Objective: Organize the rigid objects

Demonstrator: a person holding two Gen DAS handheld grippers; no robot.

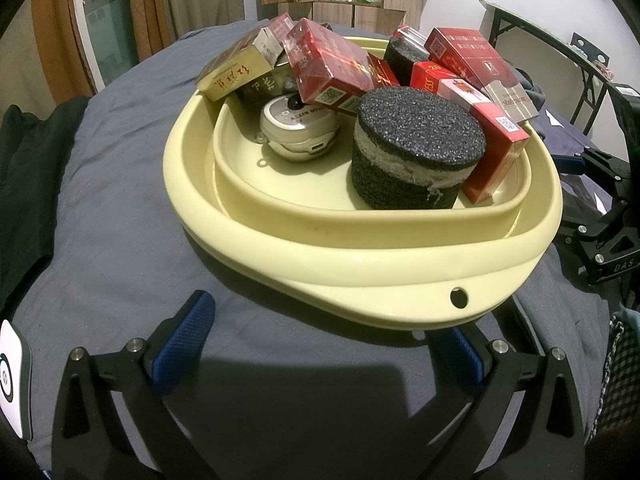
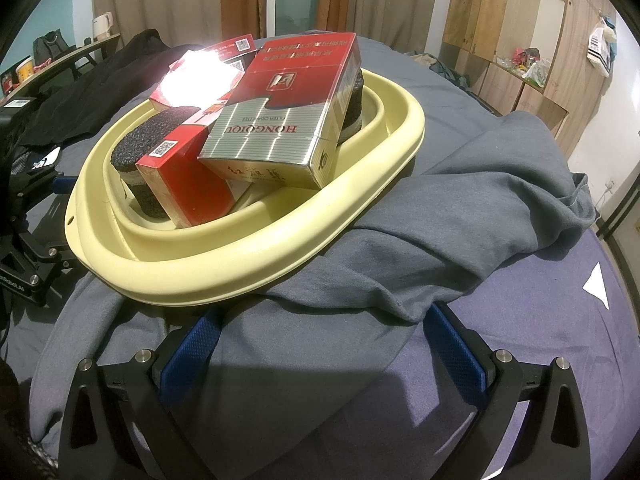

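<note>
A pale yellow basin rests on a grey-blue garment. It holds several red cigarette boxes, a gold box, a black foam cylinder and a round silver device. In the right wrist view a red-and-silver box lies on top, beside a red box and the foam cylinder. My left gripper stands open just before the basin's near rim, holding nothing. My right gripper is open over the cloth, short of the basin.
The grey-blue garment is bunched in folds right of the basin, over a purple sheet. Dark clothing lies at the left. The other gripper's black frame sits to the right of the basin. A folding table stands behind.
</note>
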